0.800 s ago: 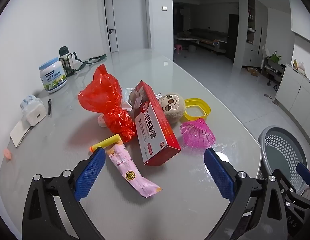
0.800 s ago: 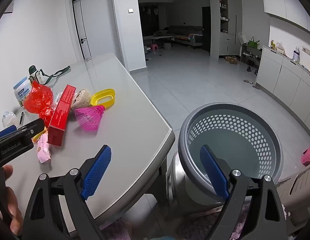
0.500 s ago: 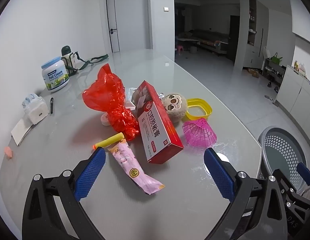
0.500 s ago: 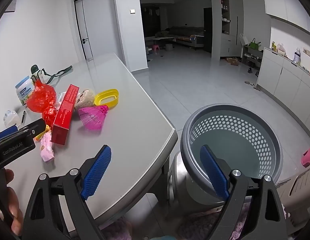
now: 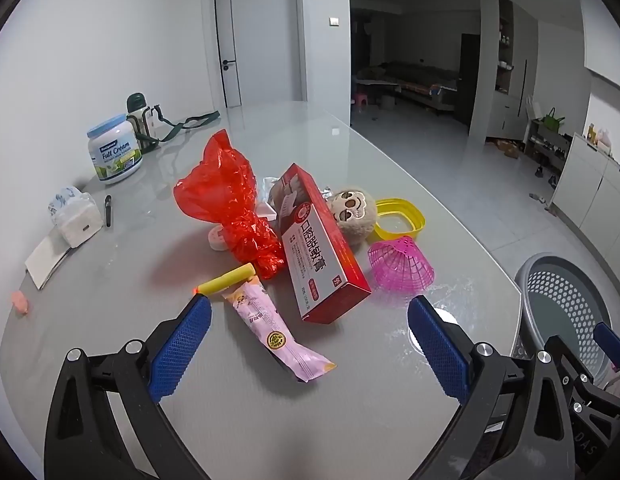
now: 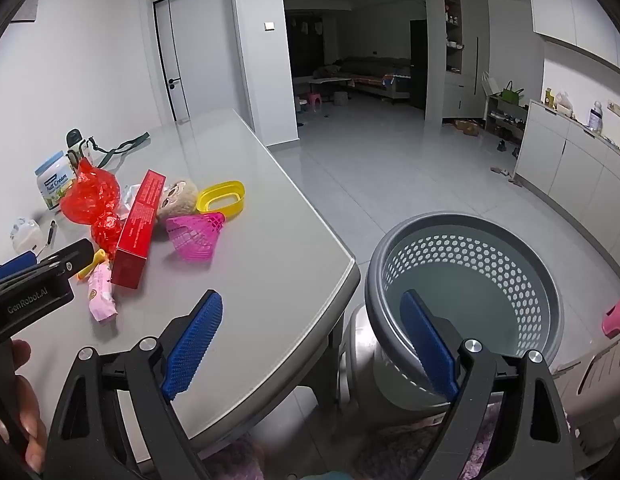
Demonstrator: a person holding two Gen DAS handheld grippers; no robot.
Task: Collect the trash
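A pile of trash lies on the grey table [image 5: 269, 400]: a crumpled red plastic bag [image 5: 229, 200], a red toothpaste box [image 5: 318, 244], a pink snack wrapper [image 5: 269, 328], a yellow foam stick [image 5: 225, 284] and a pink mesh cone [image 5: 402, 266]. My left gripper [image 5: 310, 344] is open and empty, just short of the wrapper. My right gripper [image 6: 310, 344] is open and empty, above the table corner beside the grey perforated basket [image 6: 466, 276]. The pile also shows in the right wrist view, with the box [image 6: 139, 228] at the left.
A plush toy [image 5: 352, 212] and a yellow ring dish [image 5: 398, 220] lie behind the box. A milk powder tin [image 5: 115, 154], a flask [image 5: 137, 120], a tissue pack [image 5: 75, 218] and a pen stand at the far left. The basket [image 5: 566, 308] sits off the table's right edge.
Both grippers have drifted slightly back and to the left, so the pile sits a little further right in the left view. Both stay open and empty.
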